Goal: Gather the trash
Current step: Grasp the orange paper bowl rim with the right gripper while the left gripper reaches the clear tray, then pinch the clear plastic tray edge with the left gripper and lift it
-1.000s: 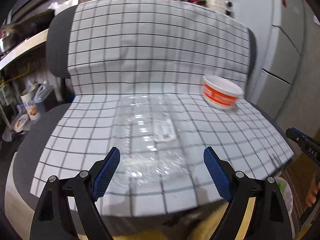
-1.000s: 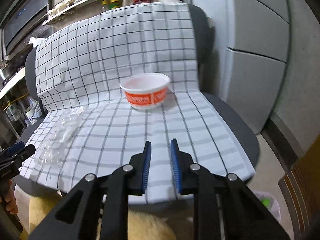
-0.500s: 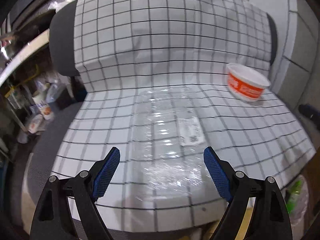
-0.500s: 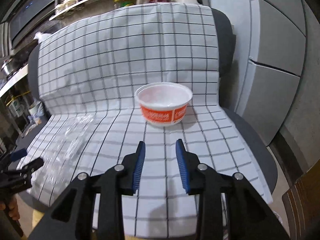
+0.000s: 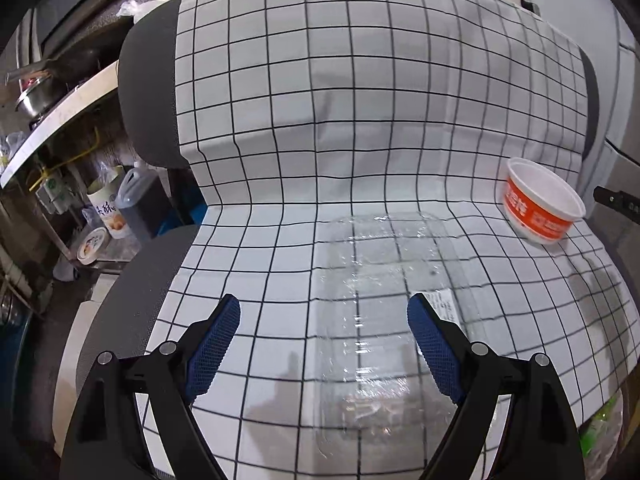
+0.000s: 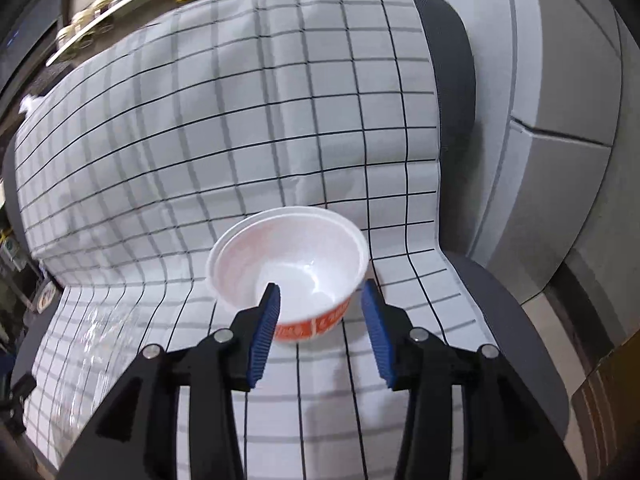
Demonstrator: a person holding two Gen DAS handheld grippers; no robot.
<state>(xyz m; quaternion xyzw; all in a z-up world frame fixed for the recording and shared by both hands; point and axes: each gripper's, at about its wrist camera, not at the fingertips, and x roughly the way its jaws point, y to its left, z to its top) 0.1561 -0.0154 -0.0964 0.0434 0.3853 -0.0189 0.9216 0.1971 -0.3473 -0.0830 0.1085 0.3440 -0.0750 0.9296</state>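
A checked cloth drapes a dark chair, its seat carrying two pieces of trash; the left gripper hangs with jaws spread wide above a clear plastic container lying flat on the cloth, its pads apart from the plastic; the right gripper, jaws opening, frames the near wall of an orange-and-white bowl standing upright to the right of the container near the chair back; the left finger overlaps the rim, contact unclear
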